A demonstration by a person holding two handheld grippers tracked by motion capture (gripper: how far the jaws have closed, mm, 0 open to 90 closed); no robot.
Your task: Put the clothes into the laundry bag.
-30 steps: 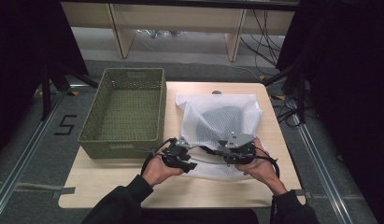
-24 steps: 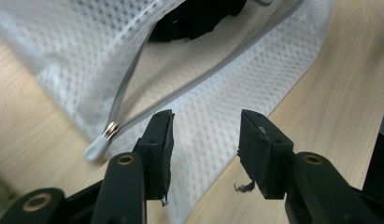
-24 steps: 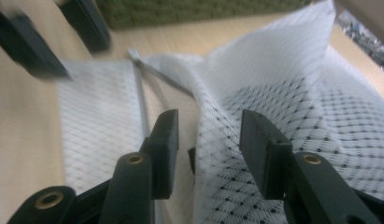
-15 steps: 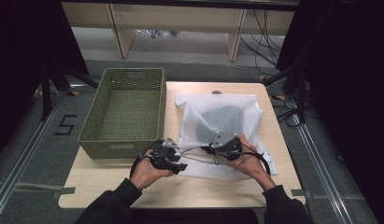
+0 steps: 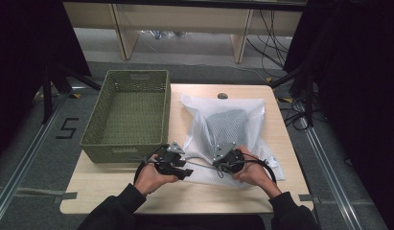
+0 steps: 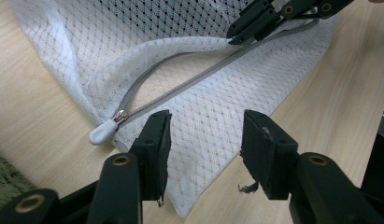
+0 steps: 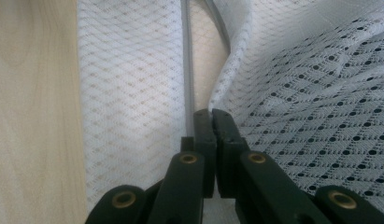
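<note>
A white mesh bag (image 5: pixel 202 125) lies on the table with a grey dotted garment (image 5: pixel 226 125) inside. Its grey zipper (image 6: pixel 189 81) runs along the near edge and gapes partly open, with the white pull tab (image 6: pixel 102 134) at the end toward my left gripper. My left gripper (image 6: pixel 206 126) hovers open over the bag's near corner, just right of the pull tab, holding nothing. My right gripper (image 7: pixel 211 114) is shut on the bag's upper zipper edge (image 7: pixel 217 100). It also appears farther along the zipper (image 6: pixel 236 32), and both grippers (image 5: pixel 185 168) (image 5: pixel 217 165) sit near the table's front.
A green woven basket (image 5: pixel 127 143) with nothing in it stands left of the bag, close behind my left hand. Bare wooden table (image 5: pixel 108 196) lies in front and to the left. A small dark object (image 5: pixel 222 96) rests at the table's far edge.
Both hands have drawn back toward the table's near edge. The right gripper has shifted left along the zipper edge, and the two grippers are now closer together.
</note>
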